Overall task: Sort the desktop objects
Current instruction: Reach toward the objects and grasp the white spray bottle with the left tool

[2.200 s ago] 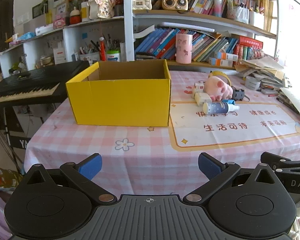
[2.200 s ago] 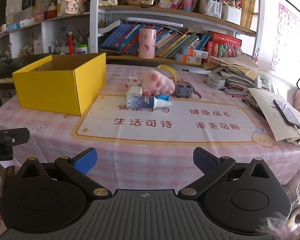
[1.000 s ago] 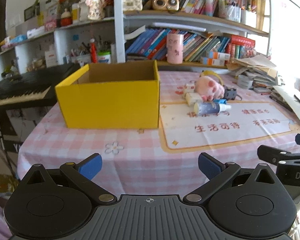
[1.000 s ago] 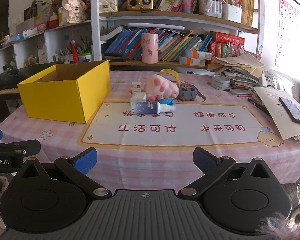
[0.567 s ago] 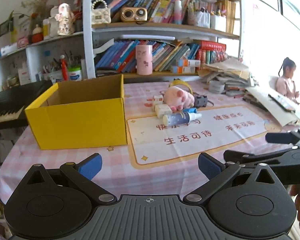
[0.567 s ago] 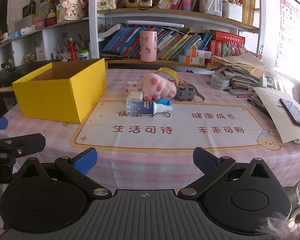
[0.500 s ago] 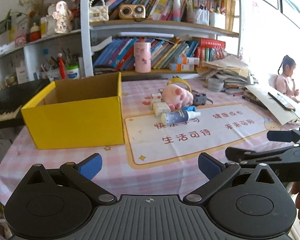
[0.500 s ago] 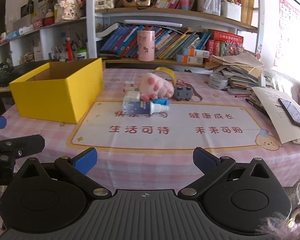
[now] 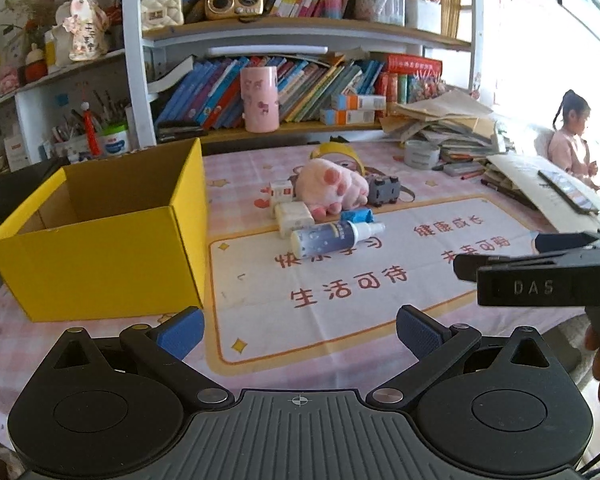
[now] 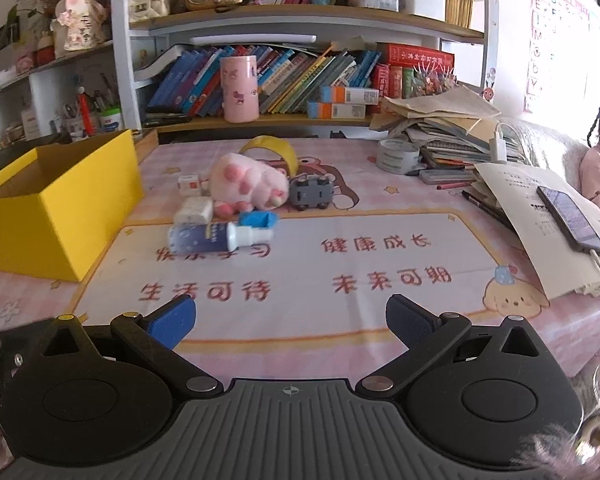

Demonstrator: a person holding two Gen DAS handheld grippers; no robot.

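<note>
Table (image 9: 40, 344) w/ mat (image 9: 380, 280), yellow box (image 9: 100, 264)

A left gripper (image 9: 298, 330) with blue-padded jaws spread wide and empty hovers over a desk (image 9: 80, 340) covered in pink checked cloth. An open yellow box (image 9: 100, 236) sits to the left. Beyond the jaws lie a spray bottle (image 9: 332, 236) on its side, a pink plush paw (image 9: 332, 188) and a small grey toy car (image 9: 384, 190). The right gripper (image 9: 540, 268) enters from the right edge.

Box (image 9: 100, 256) yellow; surface (image 10: 380, 168) pink-checked (white mat (image 10: 300, 276), red lettering); plush paw (image 10: 248, 186) pink; spray bottle (image 10: 204, 238) blue, white-capped.
</note>
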